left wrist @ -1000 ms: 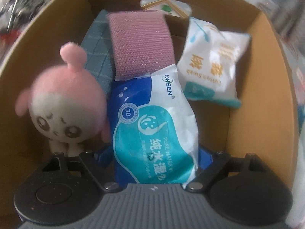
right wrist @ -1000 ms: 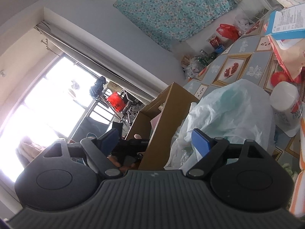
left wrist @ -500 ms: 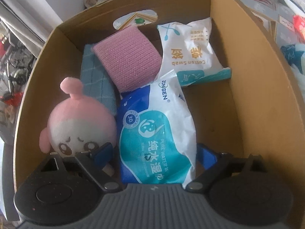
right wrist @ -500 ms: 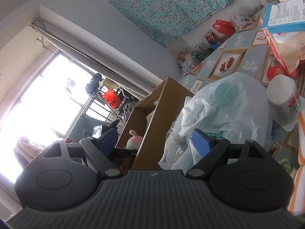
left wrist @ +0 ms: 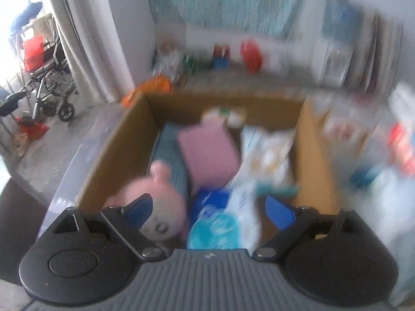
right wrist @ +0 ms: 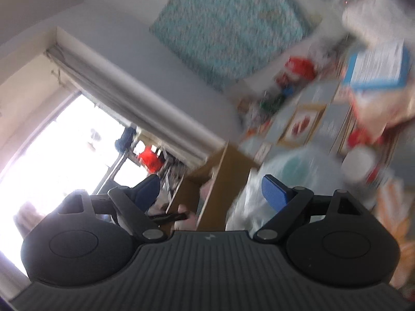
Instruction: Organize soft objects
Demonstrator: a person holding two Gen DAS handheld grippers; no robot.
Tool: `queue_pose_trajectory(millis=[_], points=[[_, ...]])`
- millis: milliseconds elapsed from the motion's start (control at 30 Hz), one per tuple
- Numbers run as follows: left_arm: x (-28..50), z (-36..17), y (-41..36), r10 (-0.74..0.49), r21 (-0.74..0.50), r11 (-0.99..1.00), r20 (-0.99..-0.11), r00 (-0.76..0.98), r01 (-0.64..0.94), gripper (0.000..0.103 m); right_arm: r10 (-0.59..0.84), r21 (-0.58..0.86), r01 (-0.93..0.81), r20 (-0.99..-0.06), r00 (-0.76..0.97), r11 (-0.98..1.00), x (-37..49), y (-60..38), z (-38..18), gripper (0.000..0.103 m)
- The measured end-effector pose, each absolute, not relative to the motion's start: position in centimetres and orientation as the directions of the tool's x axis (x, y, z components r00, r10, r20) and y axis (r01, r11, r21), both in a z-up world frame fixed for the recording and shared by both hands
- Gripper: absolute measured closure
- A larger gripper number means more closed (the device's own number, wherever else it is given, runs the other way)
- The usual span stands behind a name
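Observation:
A cardboard box (left wrist: 114, 155) sits below my left gripper (left wrist: 210, 207), which is open and above it with nothing between its blue pads. Inside lie a pink plush toy (left wrist: 160, 207), a blue wet-wipes pack (left wrist: 220, 220), a pink cloth (left wrist: 210, 155), a teal cloth (left wrist: 168, 150) and a white cotton-swab pack (left wrist: 267, 155). The left wrist view is blurred. In the right wrist view my right gripper (right wrist: 210, 191) is open and empty, beside the box (right wrist: 215, 181), with a crumpled clear plastic bag (right wrist: 285, 176) ahead on the right.
A patterned tabletop (right wrist: 306, 124) carries a white lidded jar (right wrist: 360, 163), a blue-edged packet (right wrist: 378, 64) and red items. Beyond the box are a wheelchair (left wrist: 46, 83), a curtain (left wrist: 85, 33) and a teal floral cloth (left wrist: 233, 2) on the wall.
My left gripper has lifted out of the box and tilted up, so the room beyond shows; the wipes pack stays in the box. My right gripper has shifted a little.

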State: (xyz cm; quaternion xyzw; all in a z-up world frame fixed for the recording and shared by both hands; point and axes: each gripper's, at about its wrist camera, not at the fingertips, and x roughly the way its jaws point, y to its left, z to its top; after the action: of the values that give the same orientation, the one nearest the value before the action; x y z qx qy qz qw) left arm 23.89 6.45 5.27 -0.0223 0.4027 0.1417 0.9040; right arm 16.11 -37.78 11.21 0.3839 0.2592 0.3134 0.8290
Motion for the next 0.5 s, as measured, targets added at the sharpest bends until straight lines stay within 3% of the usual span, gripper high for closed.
queue_pose_trajectory(millis=[233,400,500], points=[[22.7,12.0,-0.4,-0.065,-0.139,0.99,-0.632,0.773,-0.031,0.005,0.594,0.76,-0.265,-0.193,0.781,0.594,17.8,-42.4,15.6,0.014],[25.4,11.7,-9.3,-0.294,-0.276,0.951,-0.676,0.675,0.138,0.006,0.567,0.769,-0.207,-0.234,0.79,0.605,21.1,-44.3,16.9,0.014],[27.8,10.2,-15.1,-0.344,-0.292,0.938,-0.709,0.616,0.188,0.008,0.556,0.735,-0.205,-0.27,0.786,0.647,23.7,-44.8,17.8,0.014]])
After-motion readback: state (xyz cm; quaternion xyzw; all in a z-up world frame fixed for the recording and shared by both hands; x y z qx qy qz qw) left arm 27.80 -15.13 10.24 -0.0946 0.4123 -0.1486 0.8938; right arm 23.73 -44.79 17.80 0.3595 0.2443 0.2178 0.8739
